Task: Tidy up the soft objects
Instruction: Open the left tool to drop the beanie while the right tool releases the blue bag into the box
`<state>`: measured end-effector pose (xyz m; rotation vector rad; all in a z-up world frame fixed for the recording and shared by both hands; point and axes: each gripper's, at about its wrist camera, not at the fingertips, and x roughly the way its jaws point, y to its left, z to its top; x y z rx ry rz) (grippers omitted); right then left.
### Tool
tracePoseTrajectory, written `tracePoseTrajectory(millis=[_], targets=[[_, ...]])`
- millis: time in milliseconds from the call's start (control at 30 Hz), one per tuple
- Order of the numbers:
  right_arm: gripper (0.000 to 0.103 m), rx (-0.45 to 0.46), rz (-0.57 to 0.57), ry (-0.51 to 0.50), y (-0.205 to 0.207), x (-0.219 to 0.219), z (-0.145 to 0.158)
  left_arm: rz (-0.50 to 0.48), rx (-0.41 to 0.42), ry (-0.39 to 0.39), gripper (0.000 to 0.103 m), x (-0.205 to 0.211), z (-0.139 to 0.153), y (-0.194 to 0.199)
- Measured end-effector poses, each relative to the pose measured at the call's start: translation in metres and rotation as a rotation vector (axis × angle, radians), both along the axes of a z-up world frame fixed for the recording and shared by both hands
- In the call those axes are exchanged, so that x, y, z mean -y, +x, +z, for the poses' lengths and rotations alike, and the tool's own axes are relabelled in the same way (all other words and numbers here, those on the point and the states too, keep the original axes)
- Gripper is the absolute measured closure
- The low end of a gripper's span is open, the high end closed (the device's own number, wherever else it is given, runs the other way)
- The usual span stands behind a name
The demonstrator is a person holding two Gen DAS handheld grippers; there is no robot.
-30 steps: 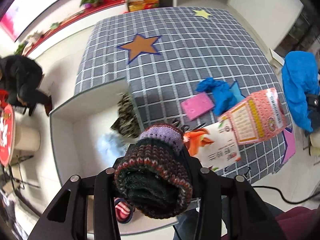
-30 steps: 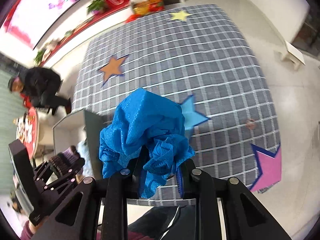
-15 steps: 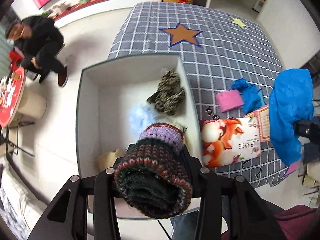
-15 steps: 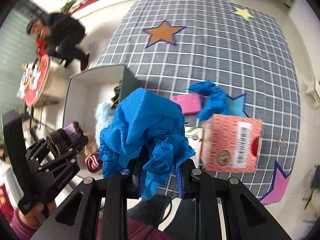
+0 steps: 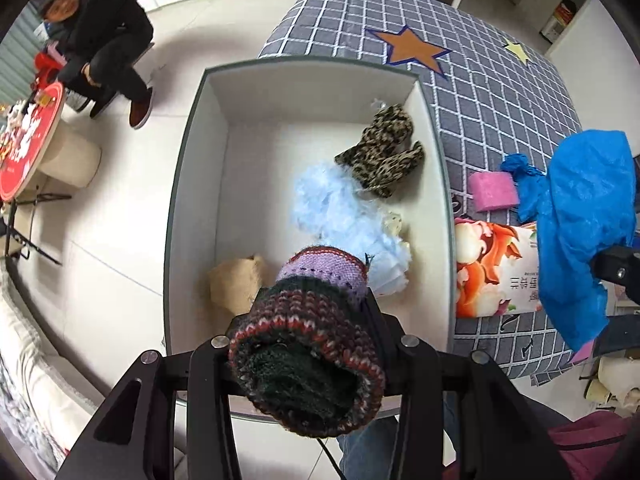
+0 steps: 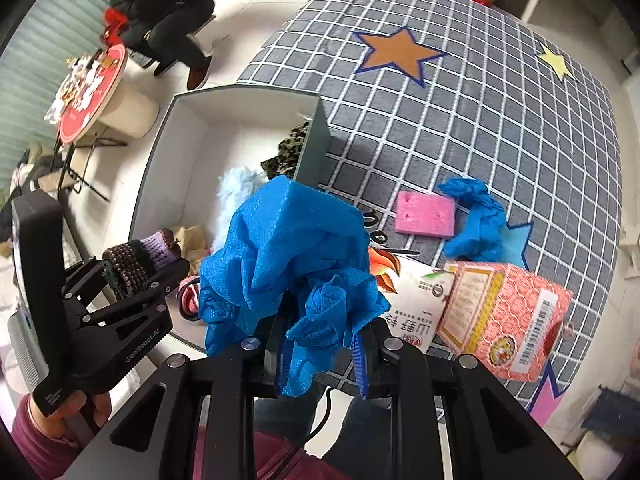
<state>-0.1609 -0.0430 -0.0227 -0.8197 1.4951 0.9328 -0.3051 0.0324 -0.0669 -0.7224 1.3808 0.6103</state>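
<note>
My left gripper (image 5: 308, 332) is shut on a rolled knit sock (image 5: 312, 344), dark with red stripes and a purple end, held over the near end of a white box (image 5: 192, 152). The box holds a leopard-print piece (image 5: 384, 152), a pale blue fluffy piece (image 5: 344, 216) and a tan piece (image 5: 236, 284). My right gripper (image 6: 320, 344) is shut on a crumpled blue cloth (image 6: 288, 248), held above the table's near edge beside the box (image 6: 160, 152). The left gripper and sock (image 6: 136, 264) show in the right wrist view.
On the grey checked table (image 6: 480, 120) lie a pink sponge (image 6: 426, 216), a second blue cloth (image 6: 476, 216), a printed bag (image 6: 416, 300) and a pink carton (image 6: 504, 312). A seated person (image 5: 108, 36) and a red round table (image 5: 28, 144) are on the floor at left.
Both grippers have swung left with their loads. The left one now hangs over the box's inside; the right one has come to the box's side, with the table items in view.
</note>
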Motion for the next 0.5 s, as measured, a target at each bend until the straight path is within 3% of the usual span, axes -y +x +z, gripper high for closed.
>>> tracePoseTrajectory(millis=[500], targets=[[0.077, 0.005, 0.08, 0.009, -0.022, -0.032, -0.006, 0.023, -0.045, -0.057, 0.057, -0.001, -0.032, -0.012]])
